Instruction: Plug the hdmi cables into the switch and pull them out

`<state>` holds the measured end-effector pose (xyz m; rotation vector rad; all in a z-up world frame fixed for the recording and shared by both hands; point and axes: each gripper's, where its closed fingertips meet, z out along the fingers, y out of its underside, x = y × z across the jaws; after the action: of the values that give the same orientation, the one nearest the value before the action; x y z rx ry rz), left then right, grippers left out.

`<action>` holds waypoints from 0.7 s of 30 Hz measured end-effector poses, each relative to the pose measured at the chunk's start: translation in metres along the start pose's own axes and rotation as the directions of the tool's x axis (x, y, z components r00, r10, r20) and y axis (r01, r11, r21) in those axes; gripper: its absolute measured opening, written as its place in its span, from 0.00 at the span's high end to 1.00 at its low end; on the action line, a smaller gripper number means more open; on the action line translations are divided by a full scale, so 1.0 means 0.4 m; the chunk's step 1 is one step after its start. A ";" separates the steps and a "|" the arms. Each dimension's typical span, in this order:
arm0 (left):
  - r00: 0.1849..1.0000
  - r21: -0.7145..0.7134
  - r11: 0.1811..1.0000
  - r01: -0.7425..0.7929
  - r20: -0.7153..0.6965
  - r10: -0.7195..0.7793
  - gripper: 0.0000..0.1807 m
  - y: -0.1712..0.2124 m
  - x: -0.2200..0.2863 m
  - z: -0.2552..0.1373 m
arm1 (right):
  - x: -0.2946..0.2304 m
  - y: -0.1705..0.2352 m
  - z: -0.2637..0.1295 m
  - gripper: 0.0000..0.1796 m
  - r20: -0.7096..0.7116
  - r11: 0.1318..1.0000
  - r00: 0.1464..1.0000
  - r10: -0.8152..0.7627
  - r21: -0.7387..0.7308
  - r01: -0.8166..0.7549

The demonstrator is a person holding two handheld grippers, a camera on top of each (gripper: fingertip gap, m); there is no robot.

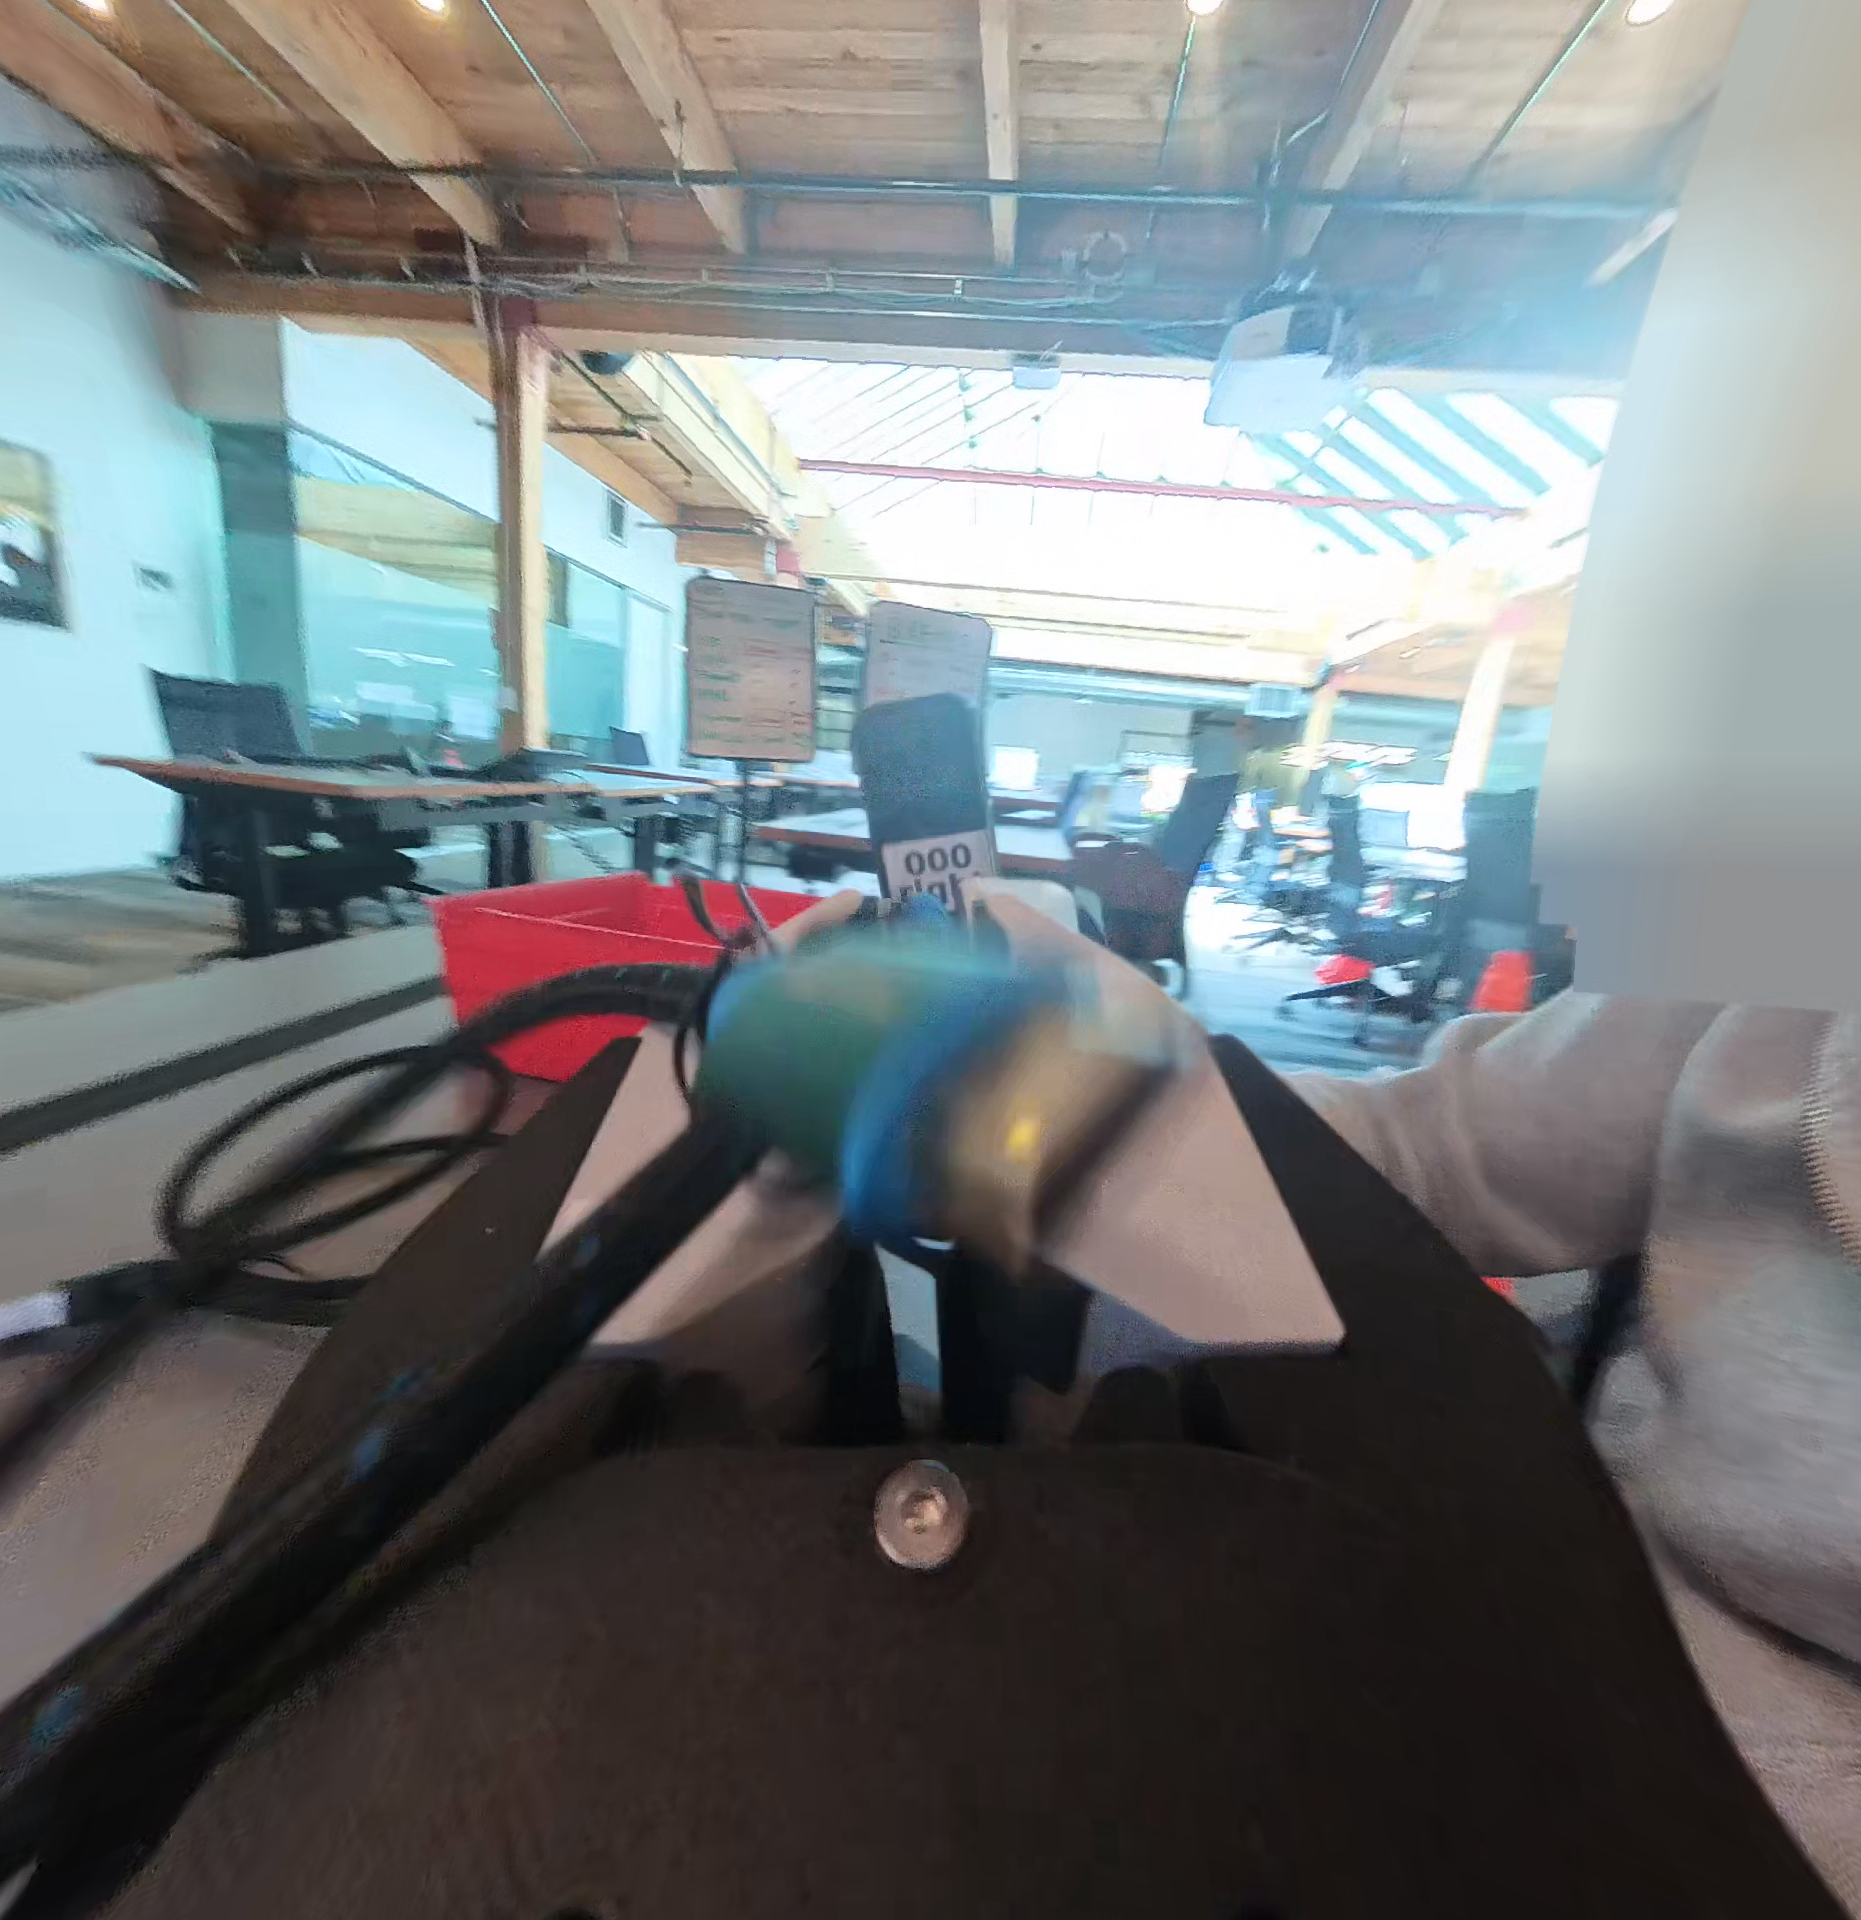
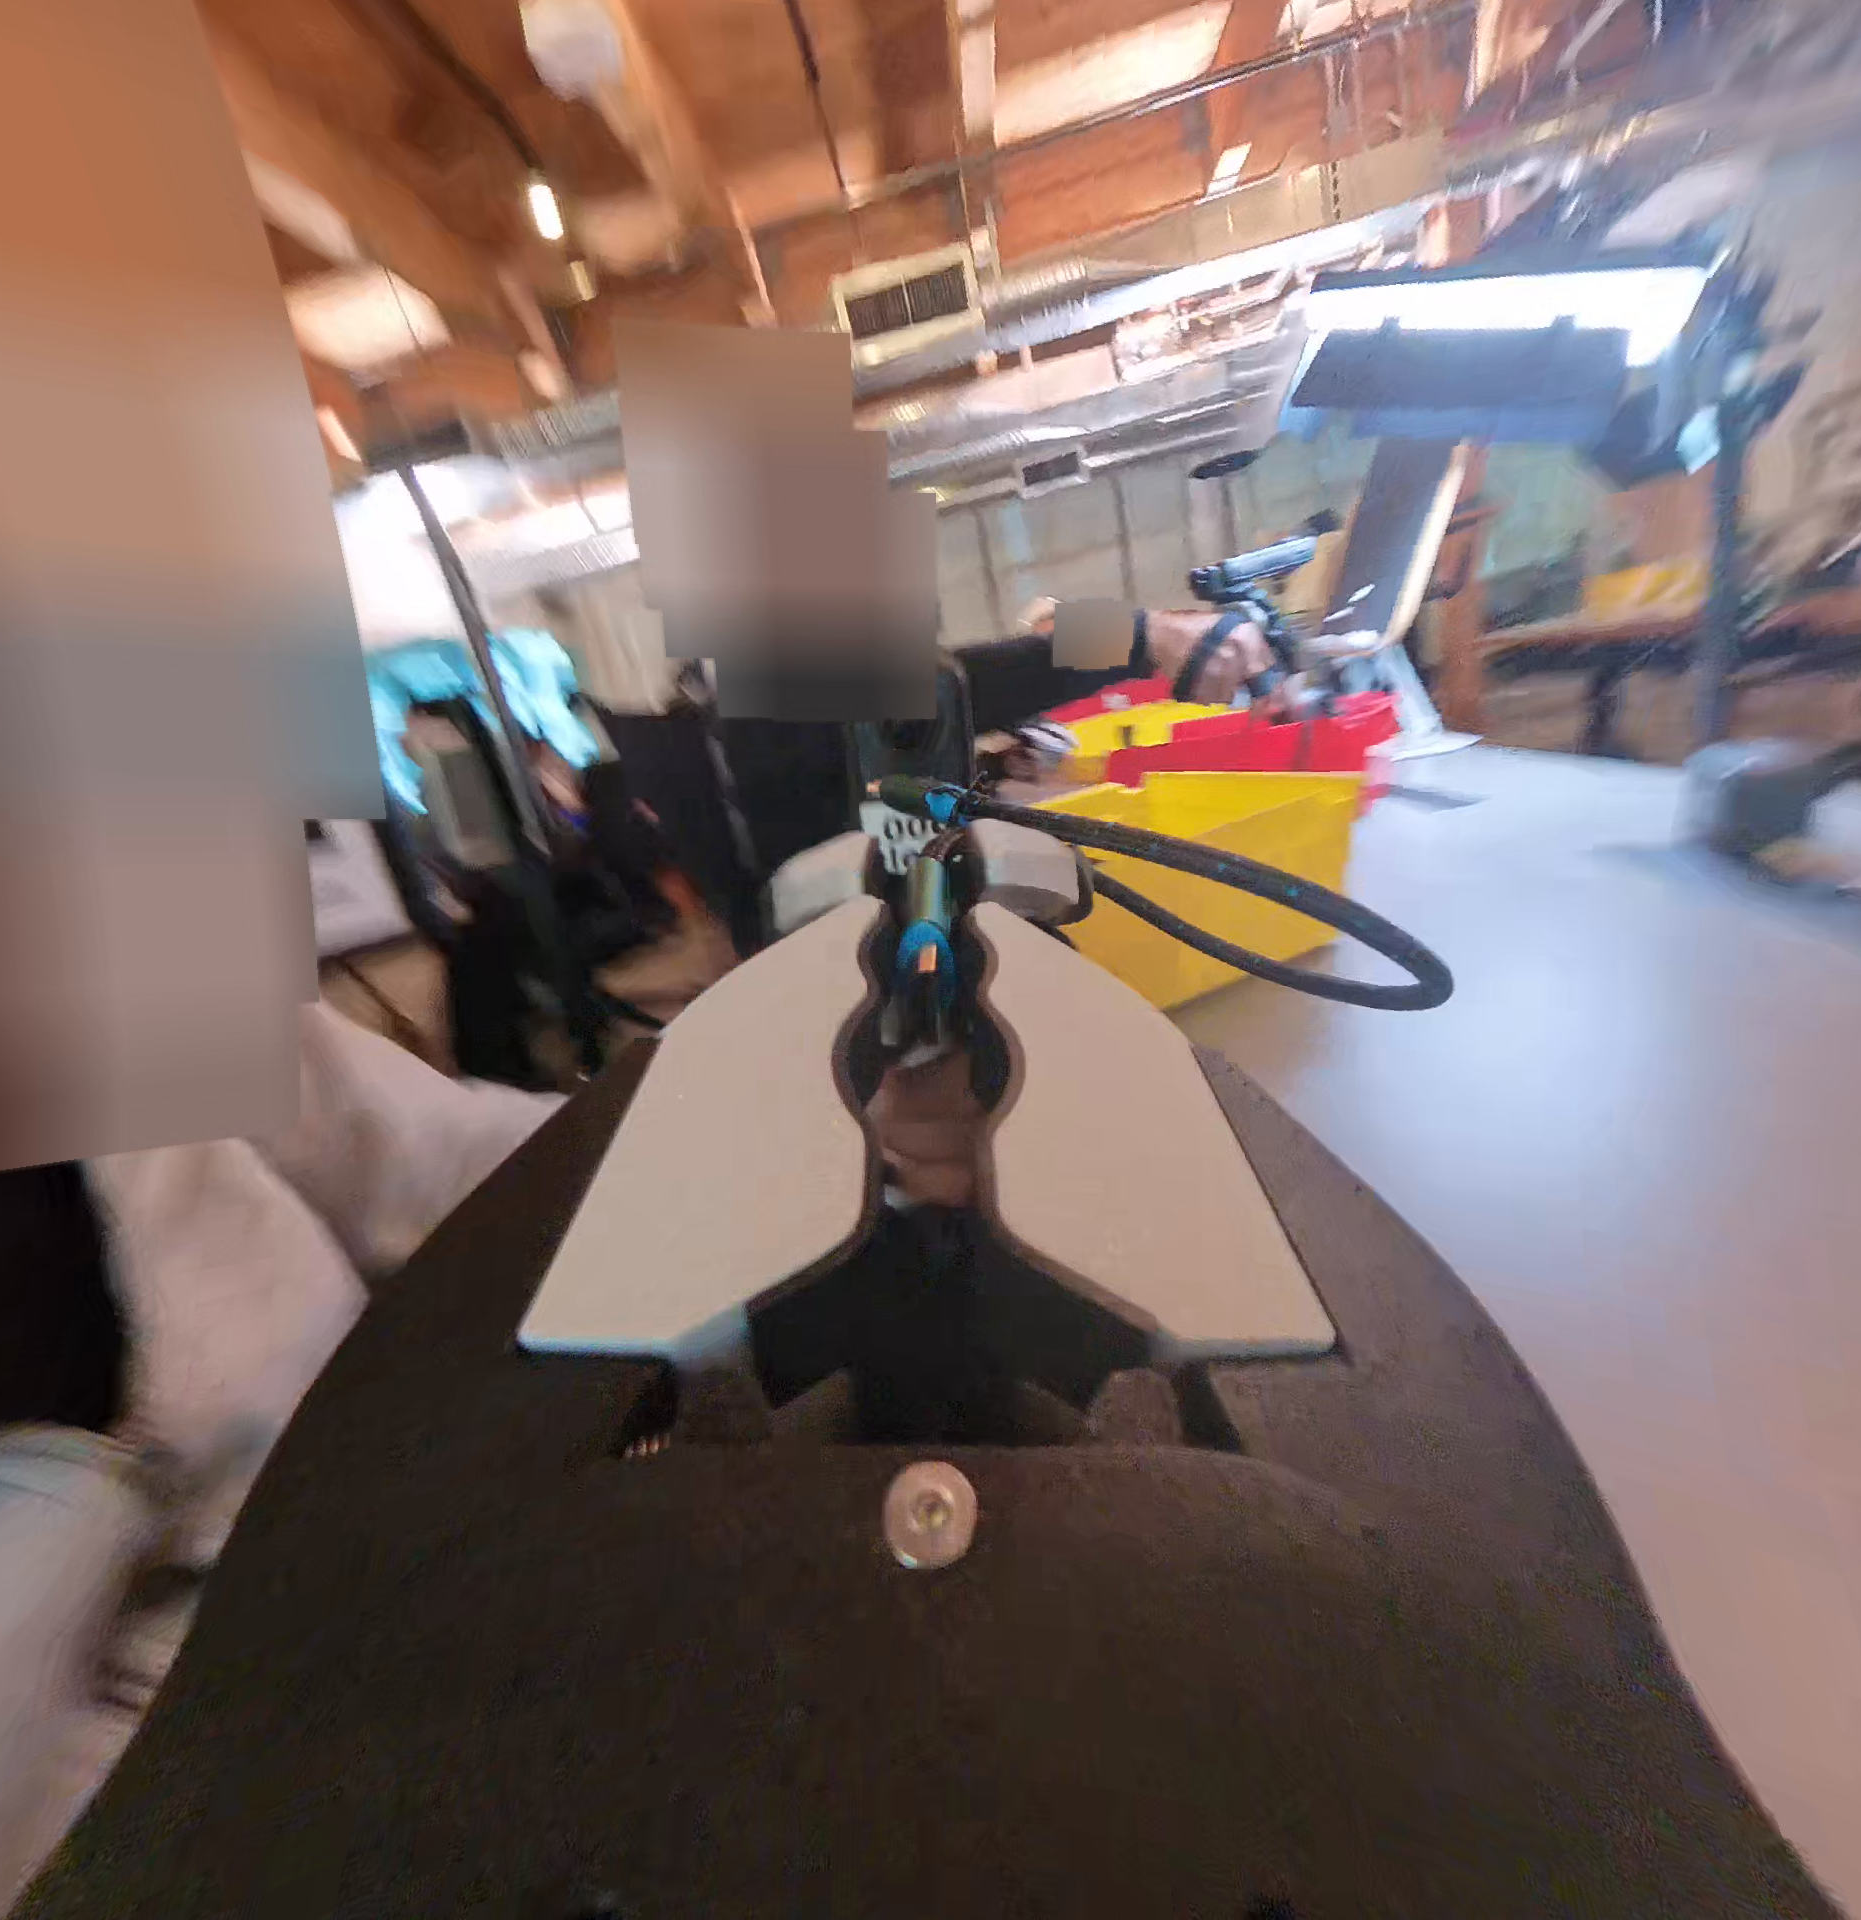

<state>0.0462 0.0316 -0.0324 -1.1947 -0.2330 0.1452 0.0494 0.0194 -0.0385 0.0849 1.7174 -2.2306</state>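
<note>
An HDMI plug [image 2: 924, 961] with a blue collar and metal shell sits clamped between my right gripper's [image 2: 921, 920] grey pads, which are shut on it. Its black braided cable [image 2: 1321, 935] loops out to the right over the table. In the left wrist view the same plug [image 1: 905, 1101] is a blurred green, blue and gold shape close to the camera. My left gripper [image 1: 926, 1039] stands wide open around it, with the right gripper [image 1: 921, 914] facing it just behind. The left gripper [image 2: 926, 862] also shows beyond the plug in the right wrist view. No switch shows.
A red bin [image 1: 552, 935] stands on the grey table [image 2: 1528, 1195] behind the plug. Yellow bins [image 2: 1248, 862] and red bins [image 2: 1248, 748] stand at the far right. Loose black cables [image 1: 313, 1143] lie to the left. A person's grey sleeve [image 1: 1528, 1143] is at right.
</note>
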 end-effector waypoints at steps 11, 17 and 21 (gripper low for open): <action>0.935 -0.213 0.952 0.219 -0.234 -0.267 0.77 0.067 0.083 0.013 | -0.082 0.050 0.000 0.94 0.094 0.012 0.044 -0.995 -0.315 0.949; 0.912 -0.236 0.949 0.209 -0.302 -0.276 0.87 0.068 0.111 0.003 | -0.091 0.059 -0.007 0.94 0.154 -0.090 -0.044 -0.987 -0.306 0.948; 0.905 -0.250 0.943 0.218 -0.311 -0.291 0.88 0.071 0.117 0.002 | -0.096 0.061 -0.010 0.94 0.162 -0.041 0.007 -0.987 -0.286 0.957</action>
<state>0.0915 0.0537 -0.0540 -1.3651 -0.0959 -0.3271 0.0920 0.0262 -0.0529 -1.8133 2.6307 -2.5677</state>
